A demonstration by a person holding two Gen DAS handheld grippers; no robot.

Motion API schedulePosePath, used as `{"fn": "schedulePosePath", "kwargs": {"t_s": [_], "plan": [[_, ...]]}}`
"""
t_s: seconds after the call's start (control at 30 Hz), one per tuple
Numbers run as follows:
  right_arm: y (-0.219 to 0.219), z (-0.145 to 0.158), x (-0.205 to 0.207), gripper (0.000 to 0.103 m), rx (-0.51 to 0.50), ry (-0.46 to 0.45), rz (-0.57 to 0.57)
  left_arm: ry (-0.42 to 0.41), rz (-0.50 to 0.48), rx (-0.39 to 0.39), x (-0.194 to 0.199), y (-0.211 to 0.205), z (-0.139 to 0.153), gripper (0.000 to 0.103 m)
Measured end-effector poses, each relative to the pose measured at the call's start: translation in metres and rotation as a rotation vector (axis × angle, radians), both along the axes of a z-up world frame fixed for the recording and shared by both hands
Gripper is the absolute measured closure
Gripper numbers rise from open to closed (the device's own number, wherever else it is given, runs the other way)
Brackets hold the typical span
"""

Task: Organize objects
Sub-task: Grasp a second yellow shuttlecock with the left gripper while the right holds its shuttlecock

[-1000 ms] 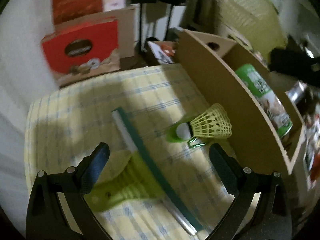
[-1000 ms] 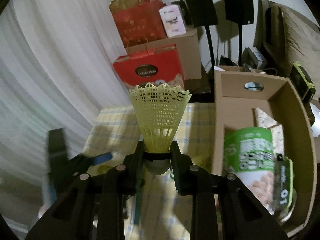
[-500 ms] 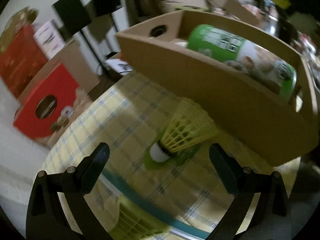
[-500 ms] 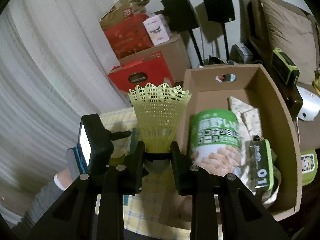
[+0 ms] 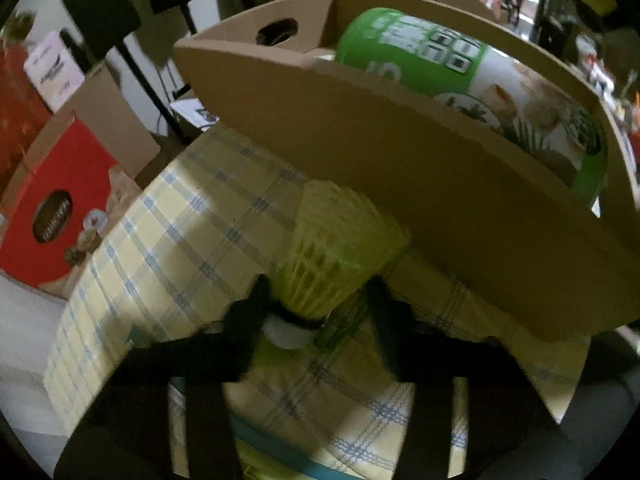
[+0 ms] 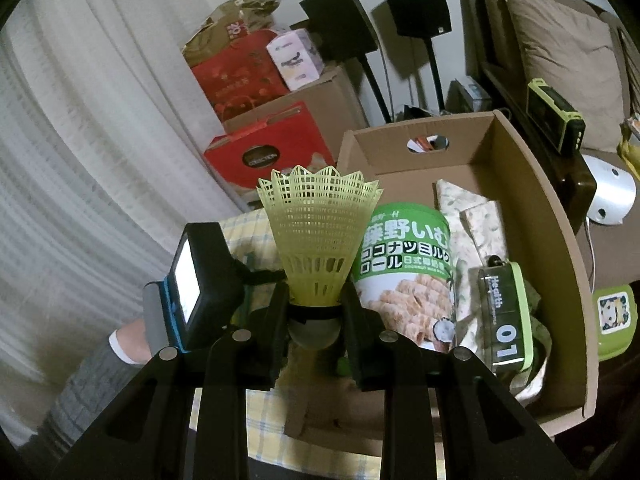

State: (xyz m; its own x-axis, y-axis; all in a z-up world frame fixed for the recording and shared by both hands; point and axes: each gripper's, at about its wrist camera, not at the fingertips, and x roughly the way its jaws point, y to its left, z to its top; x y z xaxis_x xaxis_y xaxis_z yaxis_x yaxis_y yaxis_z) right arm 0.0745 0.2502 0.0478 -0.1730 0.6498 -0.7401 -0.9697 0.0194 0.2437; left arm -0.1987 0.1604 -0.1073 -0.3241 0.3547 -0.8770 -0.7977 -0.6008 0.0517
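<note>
Two yellow shuttlecocks are in play. One shuttlecock (image 6: 318, 240) stands skirt-up in the right tool (image 6: 315, 322), which is clenched on its cork just above the near left corner of the cardboard box (image 6: 536, 216). The other shuttlecock (image 5: 340, 256) lies on the checked cloth of the counter (image 5: 168, 232), close against the box's near wall, and the left tool (image 5: 316, 312) is closing around its cork end; the picture is blurred, so I cannot tell whether the pads press on it yet.

Inside the box lie a green snack can (image 6: 404, 272), a patterned packet (image 6: 472, 216) and a green-edged case (image 6: 506, 316). Red gift boxes (image 6: 272, 152) and speaker stands sit far behind.

The step in hand looks like gathering both shuttlecocks for the box. Next, the right tool probably needs to carry its shuttlecock over the wall to a free spot and let go, while the left finishes its grip and lifts clear of the wall.
</note>
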Motion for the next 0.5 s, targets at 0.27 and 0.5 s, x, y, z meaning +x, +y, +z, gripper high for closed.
{"fn": "schedulePosePath", "kwargs": {"t_s": [0.27, 0.5], "plan": [[-0.005, 0.000, 0.001, 0.078, 0.009, -0.004, -0.012, -0.042, 0.041, 0.115, 0.007, -0.028, 0.015, 0.079], [-0.014, 0.008, 0.006, 0.078, 0.028, -0.013, -0.028, -0.048, 0.126, 0.213, 0.019, -0.049, 0.041, 0.079]]}}
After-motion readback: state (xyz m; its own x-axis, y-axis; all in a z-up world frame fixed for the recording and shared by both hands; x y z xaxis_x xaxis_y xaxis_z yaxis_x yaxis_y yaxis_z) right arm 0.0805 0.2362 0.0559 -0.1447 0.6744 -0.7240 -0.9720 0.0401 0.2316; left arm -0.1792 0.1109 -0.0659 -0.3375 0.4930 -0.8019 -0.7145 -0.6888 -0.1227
